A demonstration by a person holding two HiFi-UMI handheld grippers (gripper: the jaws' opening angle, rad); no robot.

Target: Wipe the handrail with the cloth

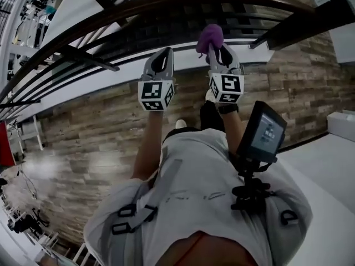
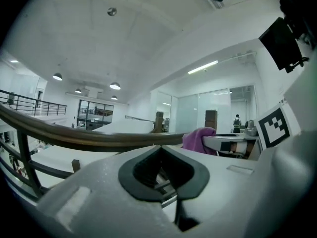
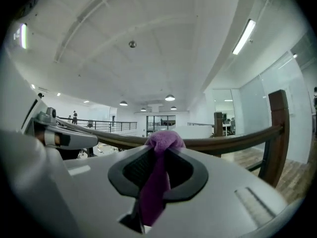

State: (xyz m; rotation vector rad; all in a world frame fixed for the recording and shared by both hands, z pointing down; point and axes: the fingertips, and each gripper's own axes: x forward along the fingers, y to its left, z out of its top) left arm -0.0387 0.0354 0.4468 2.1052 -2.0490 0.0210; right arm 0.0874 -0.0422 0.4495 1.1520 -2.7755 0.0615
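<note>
Head view: two tools, both held up at the rail. The left tool (image 1: 164,54) has its jaws together with nothing in them. The right tool (image 1: 221,51) is clamped on one purple cloth (image 1: 209,36), which bunches out above its tip. There is one dark wooden handrail (image 1: 138,5) curving across the top, with several thinner dark bars below it. The cloth sits under the handrail, between it and the bars. Two marker cubes, one per tool (image 1: 157,95) (image 1: 226,87). One small screen (image 1: 265,131) is mounted at the person's chest. The rail runs on bare to the left and right of the cloth.

Left gripper view: the left tool (image 2: 158,147) is closed and empty, its tip just below the handrail (image 2: 74,137); I cannot tell if they touch. The cloth (image 2: 197,139) is off to the right, apart from this tool. The rail to the left is bare, with open air above it.

Right gripper view: the right tool (image 3: 159,150) is pinched shut on the cloth (image 3: 156,182). One strip of cloth runs down between the jaws, and its bunched top is right at the handrail (image 3: 228,142). One wooden post (image 3: 277,133) stands at the right and ends that stretch of rail. The left tool (image 3: 64,139) is at the left, apart from the cloth.
</note>
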